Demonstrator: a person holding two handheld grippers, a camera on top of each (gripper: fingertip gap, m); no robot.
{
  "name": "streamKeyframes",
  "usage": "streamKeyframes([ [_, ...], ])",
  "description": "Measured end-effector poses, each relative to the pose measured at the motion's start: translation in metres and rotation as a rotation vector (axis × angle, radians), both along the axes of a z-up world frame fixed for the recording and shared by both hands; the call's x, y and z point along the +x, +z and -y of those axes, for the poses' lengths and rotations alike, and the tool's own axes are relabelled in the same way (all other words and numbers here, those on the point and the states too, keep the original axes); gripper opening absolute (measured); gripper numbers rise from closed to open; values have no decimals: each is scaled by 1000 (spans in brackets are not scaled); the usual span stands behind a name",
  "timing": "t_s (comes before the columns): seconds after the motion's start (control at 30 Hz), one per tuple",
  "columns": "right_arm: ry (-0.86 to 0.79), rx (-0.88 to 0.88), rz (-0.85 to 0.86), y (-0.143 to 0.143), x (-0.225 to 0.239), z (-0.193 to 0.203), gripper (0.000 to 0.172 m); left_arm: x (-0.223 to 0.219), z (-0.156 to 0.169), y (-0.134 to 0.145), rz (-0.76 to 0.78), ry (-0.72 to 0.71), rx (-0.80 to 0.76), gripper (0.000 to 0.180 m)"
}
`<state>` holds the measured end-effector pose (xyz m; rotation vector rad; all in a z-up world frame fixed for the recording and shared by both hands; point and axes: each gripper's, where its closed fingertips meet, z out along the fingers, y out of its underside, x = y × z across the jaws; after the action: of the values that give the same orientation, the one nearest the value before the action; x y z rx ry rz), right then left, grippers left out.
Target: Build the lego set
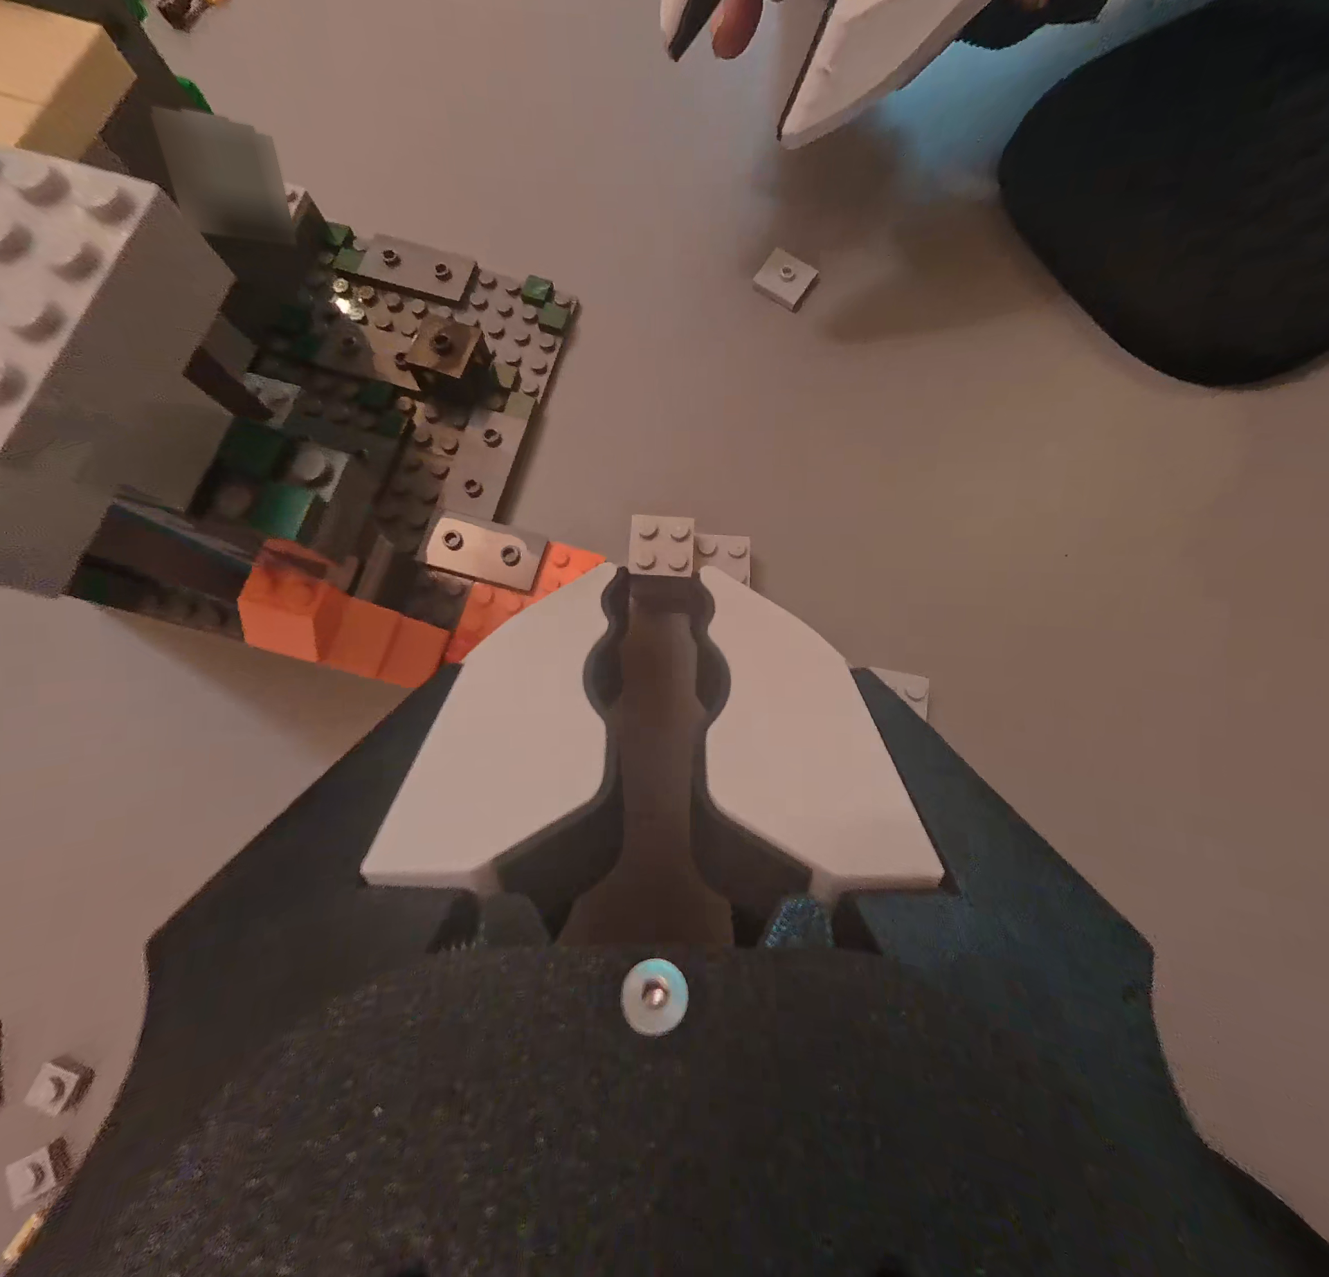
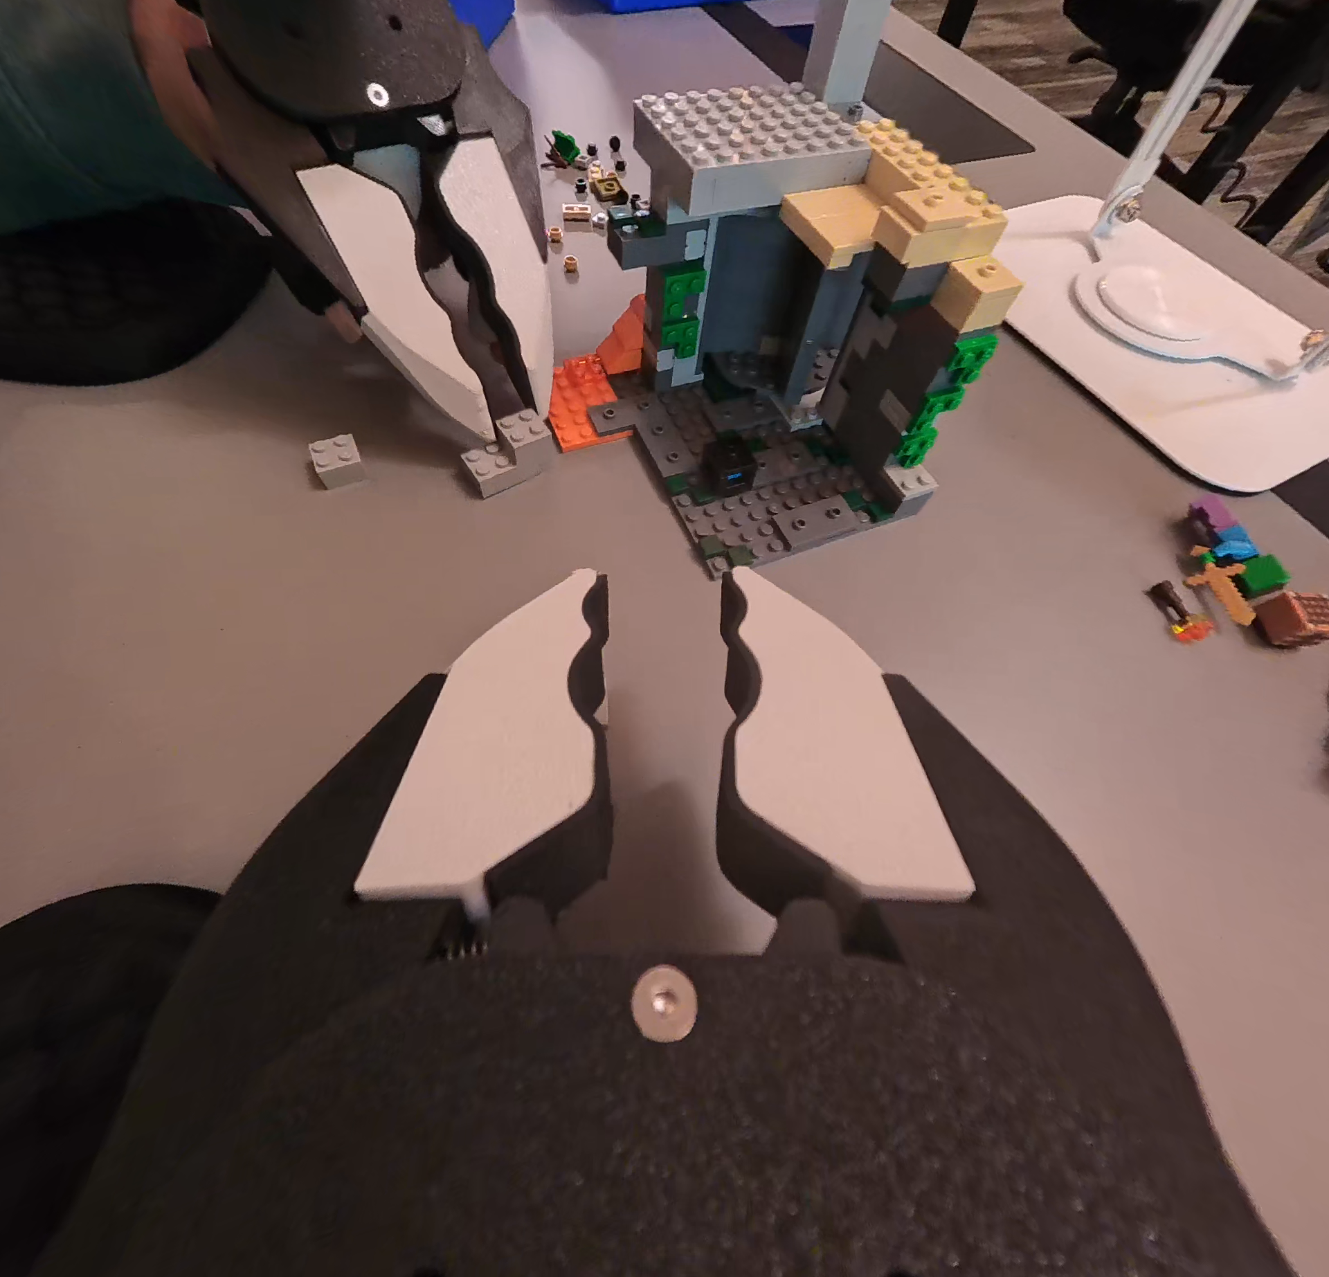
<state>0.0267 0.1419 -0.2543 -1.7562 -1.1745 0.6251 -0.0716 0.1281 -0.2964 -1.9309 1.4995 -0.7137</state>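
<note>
Left gripper [image 1: 661, 574]: jaws clenched on a grey brick [image 1: 661, 543] with four studs, one fingertip pressed to each side, studs facing up. Seated off-centre on a second grey brick [image 2: 492, 467], which rests on the bench [image 2: 216, 595]. The stacked pair lies just beside the orange plates [image 2: 579, 408] at the model's edge, towards nine o'clock of them in the right wrist view.

Right gripper [image 2: 661, 581]: jaws released, nothing between the fingertips, only bare bench visible through the gap. Held low and well apart from the stacked pair, which lies towards eleven o'clock. Nearest thing: the front corner of the brick-built model [image 2: 791, 308], just past the tip at one o'clock, not plainly touching.

Around them:
- A loose grey brick [image 2: 334, 460] alone on the bench, at nine o'clock of the stacked pair and near it.
- A flat grey tile [image 1: 786, 279] with one stud, at one o'clock in the left wrist view, apart from everything else.
- Small coloured pieces [image 2: 1237, 581] at three o'clock in the right wrist view.
- A white lamp base [image 2: 1186, 351] at two o'clock, beyond the model.
- Tiny loose bits [image 2: 590, 185] behind the model at twelve o'clock, too small to name.
</note>
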Motion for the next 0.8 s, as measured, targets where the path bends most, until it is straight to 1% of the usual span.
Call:
streamKeyframes([
  [0.2, 62, 23, 31, -6, -12, 12, 27, 1, 1, 0, 5, -14, 10, 16],
  [0.33, 82, 26, 41, -8, -16, 16, 26, 1, 1, 3, 18, -2, 17, 22],
  [0.63, 65, 38, -8, -1, -16, 13, 25, -8, 0, 23, 84, 74, 79, 25],
  [0.8, 39, 43, -20, -1, -14, 8, 24, -16, -2, 40, 168, 154, 151, 25],
])
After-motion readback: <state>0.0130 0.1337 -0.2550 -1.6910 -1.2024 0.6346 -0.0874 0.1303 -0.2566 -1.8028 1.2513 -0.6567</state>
